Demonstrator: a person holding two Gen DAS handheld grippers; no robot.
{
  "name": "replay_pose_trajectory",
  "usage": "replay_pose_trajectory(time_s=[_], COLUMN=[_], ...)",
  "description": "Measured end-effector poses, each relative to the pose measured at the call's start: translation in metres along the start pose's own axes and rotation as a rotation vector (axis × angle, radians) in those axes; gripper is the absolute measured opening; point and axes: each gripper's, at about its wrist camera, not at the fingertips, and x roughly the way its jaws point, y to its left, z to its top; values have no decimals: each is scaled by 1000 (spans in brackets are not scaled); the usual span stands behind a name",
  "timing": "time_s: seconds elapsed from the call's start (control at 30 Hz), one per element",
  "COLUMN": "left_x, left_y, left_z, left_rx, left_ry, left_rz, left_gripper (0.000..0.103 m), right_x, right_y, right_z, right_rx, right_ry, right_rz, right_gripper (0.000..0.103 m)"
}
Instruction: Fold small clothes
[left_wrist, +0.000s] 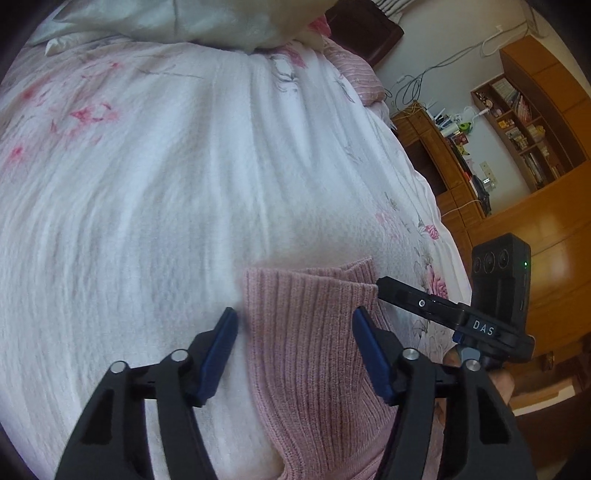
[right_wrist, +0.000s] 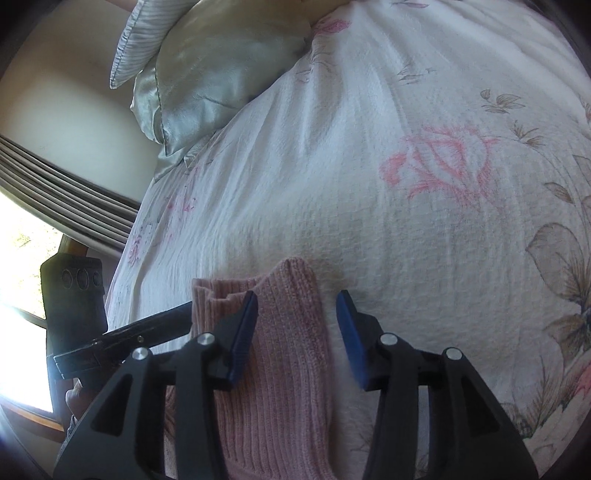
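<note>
Both grippers, left gripper (left_wrist: 295, 350) and right gripper (right_wrist: 297, 339), hover with jaws apart over the pink knit garment (left_wrist: 314, 354) lying on the bedspread (left_wrist: 147, 184) directly below. Step: grasping. Next move likely requires closing on its edge.

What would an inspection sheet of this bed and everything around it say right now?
Surface: white floral bedspread, wrinkled.
Job's things: pink ribbed knit garment lying on it, upper edge doubled over.
Clutter: pale satin pillows at the head.
Grippers: left tool open, astride the knit; right tool open, one finger over the knit.
Cables: white cords on the wall.
Surroundings: wooden bookshelf, curtained window.
</note>
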Motion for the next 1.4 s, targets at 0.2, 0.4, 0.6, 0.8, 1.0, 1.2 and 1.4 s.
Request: replay_pose_trajectory(time_s=[0.2,0.4,0.6,0.8,1.0,1.2,1.4], left_x=[-5,-43,-113,-153,-139,-146,-112], left_y=[-3,-9,-38,-70,-43,-25,-23], left_z=[-2,-17,-60,-140,-236,-260,-233], left_rx=[-6,5,42,100,55,-93,-213], left_ry=[-37,-109,-205,-209,-38,-44,7], left_rz=[73,51,-99,-158,-146,-238,-257], left_gripper=[8,7,6,6,40,66,79], right_x=[4,-47,-117,-165,-148,-163,-138], right_y=[15,23,49,62,40,7,2], right_z=[-3,-14,-54,-136,-236,-256,-238], right_rx=[-53,-57,-97,-139,-125,102,228], right_ry=[19,-75,-130,-143,13,18,75], right_rz=[-21,27,111,160,104,222,276], right_gripper=[12,11,11,10,21,35,42])
